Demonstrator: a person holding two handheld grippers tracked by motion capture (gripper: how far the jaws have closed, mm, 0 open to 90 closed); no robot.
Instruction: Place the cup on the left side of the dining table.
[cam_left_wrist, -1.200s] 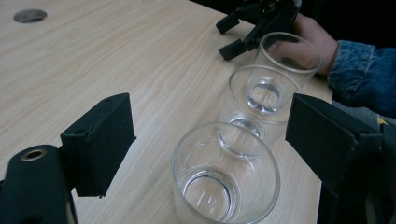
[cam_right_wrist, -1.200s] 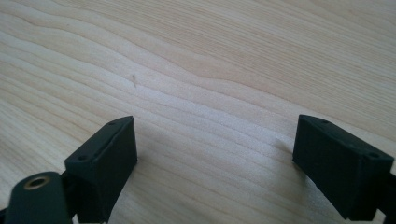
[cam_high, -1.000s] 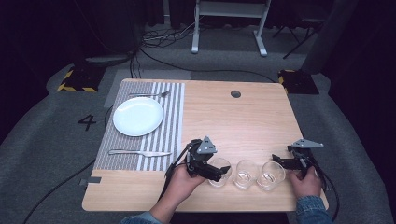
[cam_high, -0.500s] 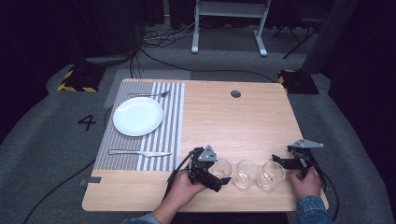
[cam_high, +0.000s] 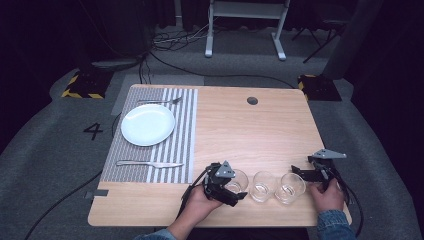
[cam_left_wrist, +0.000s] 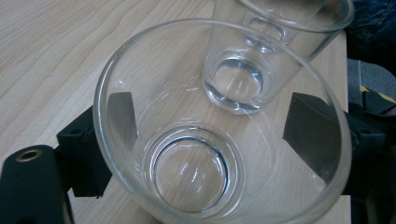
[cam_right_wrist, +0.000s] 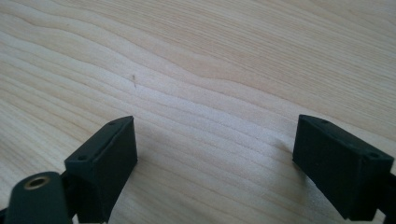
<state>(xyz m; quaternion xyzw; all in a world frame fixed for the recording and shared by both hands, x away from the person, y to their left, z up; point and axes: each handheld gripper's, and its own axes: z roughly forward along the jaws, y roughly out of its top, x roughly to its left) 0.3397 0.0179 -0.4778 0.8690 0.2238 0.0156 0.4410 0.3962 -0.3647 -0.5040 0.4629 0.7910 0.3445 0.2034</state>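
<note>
Three clear empty glasses stand in a row near the table's front edge: a left glass (cam_high: 238, 179), a middle glass (cam_high: 262, 186) and a right glass (cam_high: 291, 187). My left gripper (cam_high: 234, 189) is open, one jaw on each side of the left glass (cam_left_wrist: 205, 140); I cannot tell whether the pads touch it. The middle glass (cam_left_wrist: 252, 60) stands just beyond it. My right gripper (cam_high: 303, 175) rests low over the table just right of the right glass. In the right gripper view, that gripper (cam_right_wrist: 215, 144) is open with bare wood between its jaws.
A striped placemat (cam_high: 175, 145) covers the table's left part, with a white plate (cam_high: 148, 124), a fork (cam_high: 160, 101) behind it and a knife (cam_high: 149, 163) in front. A round cable hole (cam_high: 252, 100) lies at the back. The front edge is close to the glasses.
My left gripper has slid right and slightly toward the front edge, so its jaws now straddle the left glass. The right gripper and the glasses have stayed put.
</note>
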